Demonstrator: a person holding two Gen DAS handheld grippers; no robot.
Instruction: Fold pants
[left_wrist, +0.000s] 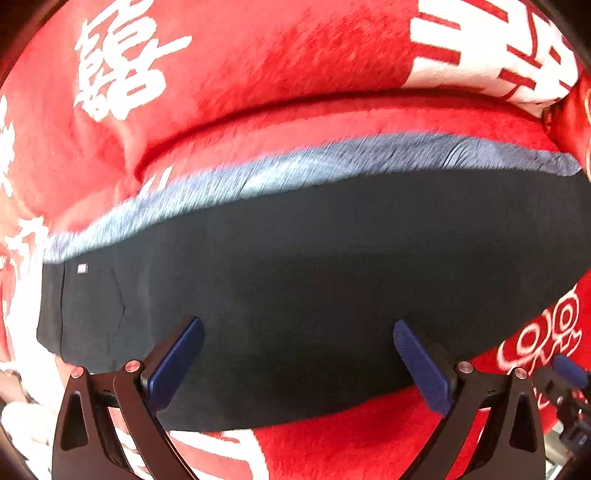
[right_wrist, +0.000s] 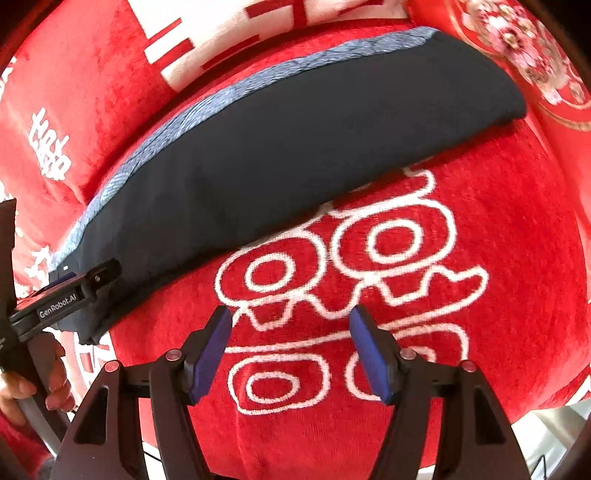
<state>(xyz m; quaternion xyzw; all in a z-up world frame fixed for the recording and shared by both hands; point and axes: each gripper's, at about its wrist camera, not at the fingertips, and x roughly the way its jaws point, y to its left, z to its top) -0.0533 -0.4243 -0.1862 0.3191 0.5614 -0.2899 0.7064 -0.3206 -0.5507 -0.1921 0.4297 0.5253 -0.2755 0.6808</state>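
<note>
On the red blanket (right_wrist: 461, 295) with white characters: one pair of dark navy pants (left_wrist: 295, 277), lying flat as a long folded strip, its grey-blue band (left_wrist: 332, 162) along the far edge. Left gripper (left_wrist: 298, 356) spread wide above the cloth, holding nothing; right gripper (right_wrist: 290, 350) likewise released, over bare blanket just beside the near edge. Step judged: between folds; next calls for pinching one end and carrying it across to the other.

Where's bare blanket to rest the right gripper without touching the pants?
Free: the red blanket directly under the right gripper, bordered above by the pants near edge. Crowded: the pants' left end, where the left gripper hovers.
</note>
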